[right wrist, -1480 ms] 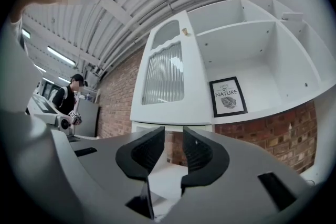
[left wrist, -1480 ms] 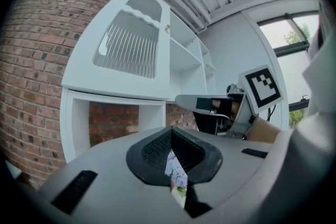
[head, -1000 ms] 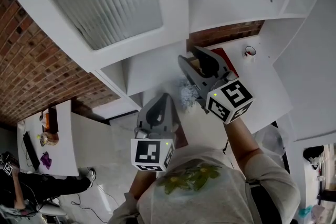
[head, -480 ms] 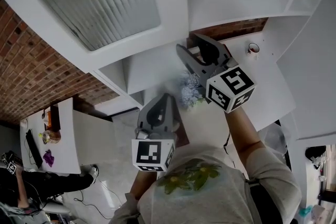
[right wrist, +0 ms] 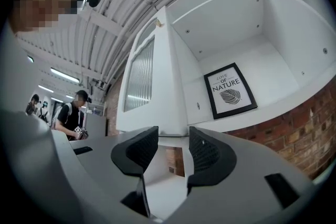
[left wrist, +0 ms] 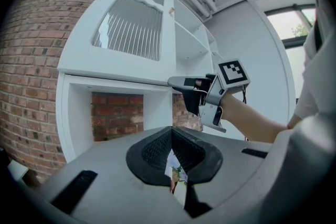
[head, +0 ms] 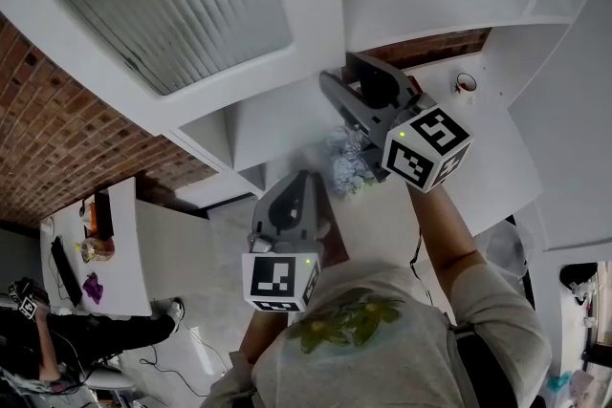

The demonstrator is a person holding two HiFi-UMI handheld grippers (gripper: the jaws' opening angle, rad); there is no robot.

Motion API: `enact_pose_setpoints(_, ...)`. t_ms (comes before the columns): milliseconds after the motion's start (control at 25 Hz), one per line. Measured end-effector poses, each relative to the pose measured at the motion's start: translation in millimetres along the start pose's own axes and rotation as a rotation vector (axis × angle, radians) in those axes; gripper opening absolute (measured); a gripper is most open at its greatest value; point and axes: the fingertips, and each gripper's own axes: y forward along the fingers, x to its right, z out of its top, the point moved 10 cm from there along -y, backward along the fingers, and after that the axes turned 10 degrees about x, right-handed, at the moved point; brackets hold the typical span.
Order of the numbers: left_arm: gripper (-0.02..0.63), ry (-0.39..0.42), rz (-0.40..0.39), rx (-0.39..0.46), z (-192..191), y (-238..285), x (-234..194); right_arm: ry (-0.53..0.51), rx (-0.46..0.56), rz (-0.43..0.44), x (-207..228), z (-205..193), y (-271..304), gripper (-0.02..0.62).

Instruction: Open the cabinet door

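Observation:
The white cabinet door (head: 182,5) with its ribbed glass pane stands swung out from the cabinet. It also shows in the left gripper view (left wrist: 134,29) and edge-on in the right gripper view (right wrist: 144,81). My right gripper (head: 341,72) sits just below the door's lower edge with its jaws open. In its own view (right wrist: 173,139) nothing lies between the pads, and the door's bottom corner hangs just beyond them. My left gripper (head: 298,177) is held lower and nearer my body, and its pads meet (left wrist: 171,136). The left gripper view also shows the right gripper (left wrist: 176,81) under the door.
A framed leaf print (right wrist: 230,91) leans inside the opened compartment. On the white counter (head: 478,158) under the cabinet are a small plant (head: 346,165) and a cup (head: 465,83). Brick wall (head: 67,129) lies to the left. A person (right wrist: 71,115) stands in the background.
My right gripper has shifted slightly up the picture toward the door's lower edge, with its marker cube tilting a little. The left gripper and the door have stayed put.

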Motion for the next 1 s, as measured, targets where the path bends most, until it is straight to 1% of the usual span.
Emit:
enact_pose_setpoints(240,0.009,-0.005,-0.001,-0.004,-1.8,1.2,-2.5,0.102,0.038,0.027,7.7,-0.8,-0.7,0.160)
enact_pose_setpoints(320,0.009,-0.006,-0.002,-0.003,-2.4,1.3,-2.9,0.119,0.049,0.040,9.9,-1.2,0.3,0.160)
enact_pose_setpoints(640,0.009,-0.007,-0.003,-0.002,-3.9,-0.6,-3.6,0.133,0.074,0.063,10.1,-2.3,-7.8,0.133)
enact_pose_setpoints(1000,0.009,-0.009,-0.012,0.005,-1.6,-3.8,-0.2,0.121,0.077,0.034,-2.3,1.3,-19.0,0.126)
